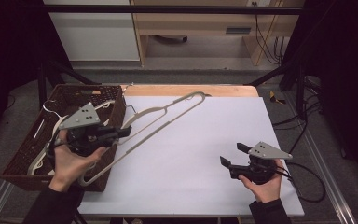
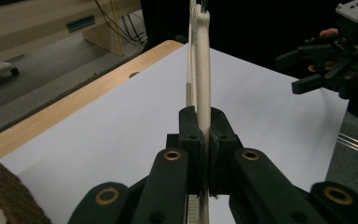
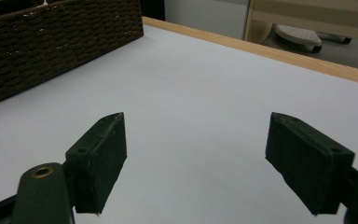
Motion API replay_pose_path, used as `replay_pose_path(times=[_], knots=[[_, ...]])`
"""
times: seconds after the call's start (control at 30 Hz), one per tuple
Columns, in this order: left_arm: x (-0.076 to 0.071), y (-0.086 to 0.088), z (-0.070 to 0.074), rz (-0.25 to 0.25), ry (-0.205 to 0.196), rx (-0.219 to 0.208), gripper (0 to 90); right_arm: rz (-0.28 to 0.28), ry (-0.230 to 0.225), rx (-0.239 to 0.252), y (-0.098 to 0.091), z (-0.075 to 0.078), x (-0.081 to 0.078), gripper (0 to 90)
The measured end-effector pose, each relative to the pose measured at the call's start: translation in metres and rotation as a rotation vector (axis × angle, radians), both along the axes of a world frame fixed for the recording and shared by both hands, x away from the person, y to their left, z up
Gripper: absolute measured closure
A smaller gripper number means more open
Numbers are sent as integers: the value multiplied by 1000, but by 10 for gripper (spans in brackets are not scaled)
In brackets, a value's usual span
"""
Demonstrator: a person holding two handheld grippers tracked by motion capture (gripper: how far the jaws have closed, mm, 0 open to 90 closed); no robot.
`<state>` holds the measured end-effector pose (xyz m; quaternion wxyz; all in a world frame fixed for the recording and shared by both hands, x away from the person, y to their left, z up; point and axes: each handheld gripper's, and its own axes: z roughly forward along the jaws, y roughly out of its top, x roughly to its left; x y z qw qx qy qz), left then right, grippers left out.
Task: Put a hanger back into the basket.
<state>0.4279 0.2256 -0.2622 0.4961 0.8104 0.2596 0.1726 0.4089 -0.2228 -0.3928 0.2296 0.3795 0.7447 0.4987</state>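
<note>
I found no writing, label, brand, number or sign that I could read in any of the views.

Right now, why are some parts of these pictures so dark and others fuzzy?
High view: the white table is lit, the room around it nearly black. Left gripper view: the near black fingers gripping the cream hanger look soft. Right gripper view: the wicker basket is dim and a bit blurry.

White-topped table, wood far edge; wicker basket on left end.
</note>
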Motion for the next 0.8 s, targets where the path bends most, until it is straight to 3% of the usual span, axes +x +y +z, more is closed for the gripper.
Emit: replay_pose_path(times=[0.17, 0.3, 0.6, 0.8], knots=[[13, 24, 13, 27, -15, 15, 868, -7, 3, 3, -2, 1, -1, 196], [27, 50, 17, 82, -9, 20, 868, -11, -5, 4, -4, 3, -2, 180], [55, 120, 6, 211, 31, 41, 868, -26, -5, 7, -6, 4, -2, 169], [63, 152, -6, 269, 50, 34, 868, -28, -7, 2, -7, 4, -2, 160]])
